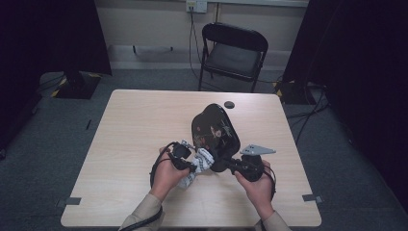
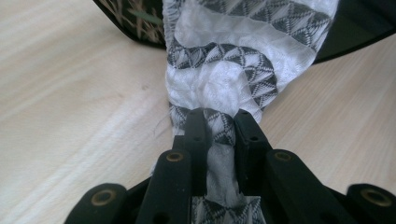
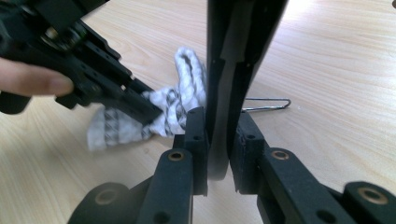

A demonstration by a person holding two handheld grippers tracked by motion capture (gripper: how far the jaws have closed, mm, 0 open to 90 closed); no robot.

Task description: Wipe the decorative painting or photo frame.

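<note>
Pale wood-grain bench (image 1: 144,144) lies bare on its left half and along the far edge, where a small black disc (image 1: 229,104) sits. Near the front middle, a black lacquered tray (image 1: 215,131) with a painted face stands tilted on its edge, its lower rim clamped in the right claw (image 3: 218,135). Just left, the left claw (image 2: 219,126) is closed tight on a white-and-grey patterned cloth (image 2: 233,70) pressed against the tray's face.
</note>
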